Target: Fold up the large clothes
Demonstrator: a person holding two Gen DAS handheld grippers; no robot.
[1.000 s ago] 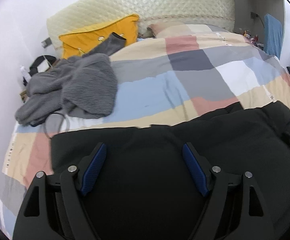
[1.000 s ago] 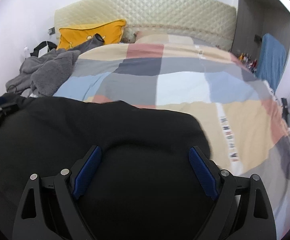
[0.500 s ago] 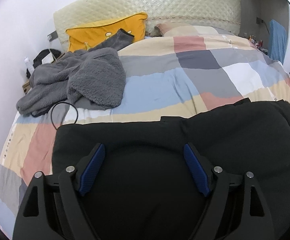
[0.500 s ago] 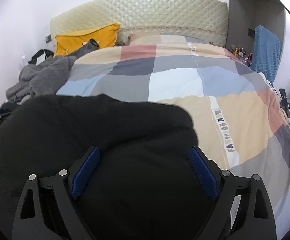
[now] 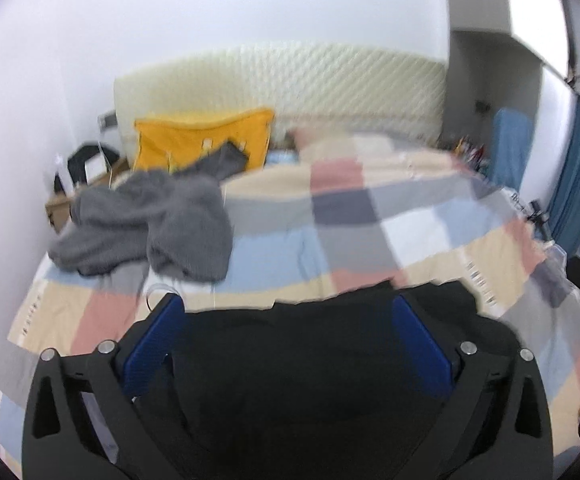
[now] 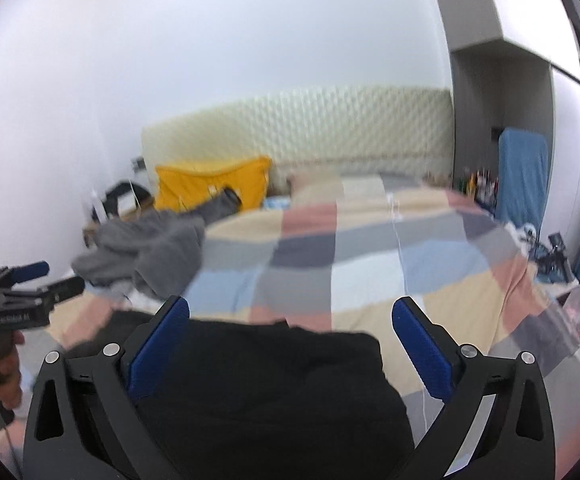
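A black garment (image 5: 322, 380) fills the lower middle of both wrist views, lying on the near part of a bed (image 5: 362, 220) covered by a patchwork duvet of pale blue, grey, beige, pink and white squares. The cloth is matte and dark, with no visible pattern; its far edge is a soft, slightly wavy line. It looks thick, limp and fairly light, so it will likely sag and drape when lifted, not hold a shape. Corners or a hem edge seem the best places to grip, one on each side, so the fabric hangs flat between them.

The left hand-held gripper (image 5: 290, 344) sits at the bottom of its view, its blue-padded fingers (image 5: 154, 344) spread wide over the black cloth and pinching nothing. The right hand-held gripper (image 6: 290, 344), likewise at the bottom of its view, is spread the same way above the garment's right end, where the cloth ends in a rounded fold with duvet beyond it.

At the middle left of both views, a fluffy grey fleece garment (image 5: 150, 224) lies crumpled on the bed. Behind it, a mustard-yellow pillow (image 5: 202, 140) leans against a quilted cream headboard (image 5: 290, 88). Both views are blurred, so finer details cannot be made out.
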